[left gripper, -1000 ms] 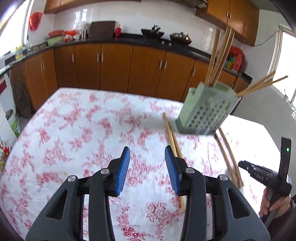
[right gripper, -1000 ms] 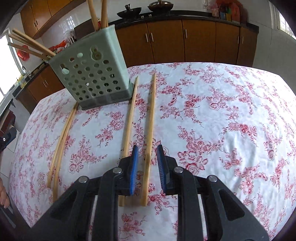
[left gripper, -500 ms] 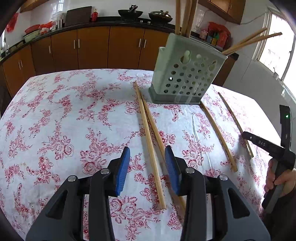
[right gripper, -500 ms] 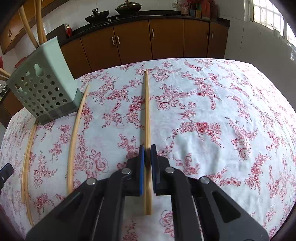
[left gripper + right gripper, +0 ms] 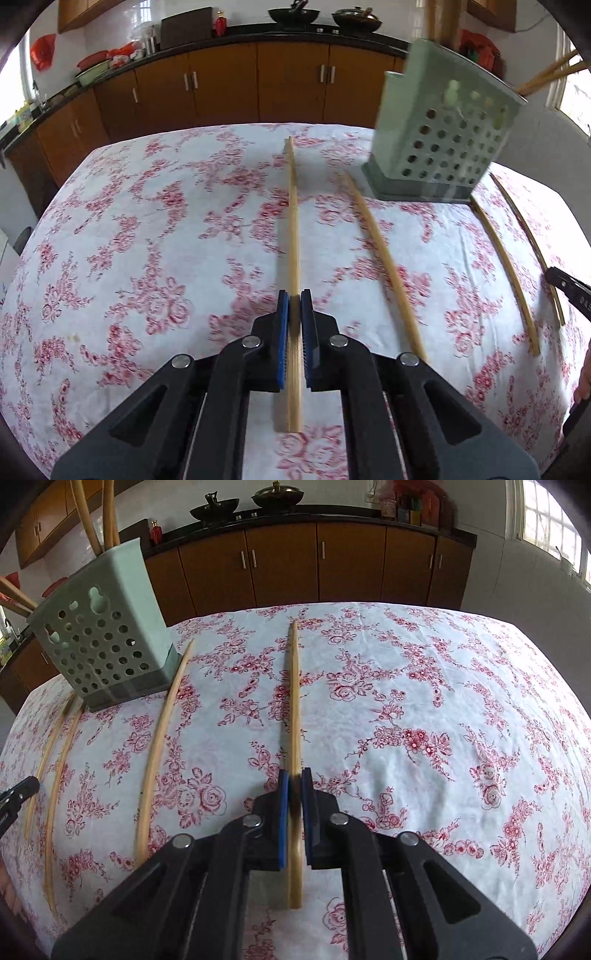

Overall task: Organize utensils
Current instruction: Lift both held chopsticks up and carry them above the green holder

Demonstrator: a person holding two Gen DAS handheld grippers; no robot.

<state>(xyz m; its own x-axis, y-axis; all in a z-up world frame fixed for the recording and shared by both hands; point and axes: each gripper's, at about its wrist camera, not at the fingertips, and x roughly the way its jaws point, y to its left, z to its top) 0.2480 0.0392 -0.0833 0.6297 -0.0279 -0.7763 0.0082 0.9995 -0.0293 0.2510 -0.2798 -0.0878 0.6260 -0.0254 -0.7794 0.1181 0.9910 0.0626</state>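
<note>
Both sets of tongs were clamped now: the left tongs (image 5: 294, 306) gripped a long pale bamboo chopstick (image 5: 293, 221) lying on the floral-clothed counter (image 5: 129, 240), and the right tongs (image 5: 294, 786) gripped another bamboo chopstick (image 5: 294, 701). Pick-up step, by my reckoning. Next came lifting, tipping upright, and dropping into the perforated pale-green plastic holder (image 5: 103, 635).
</note>
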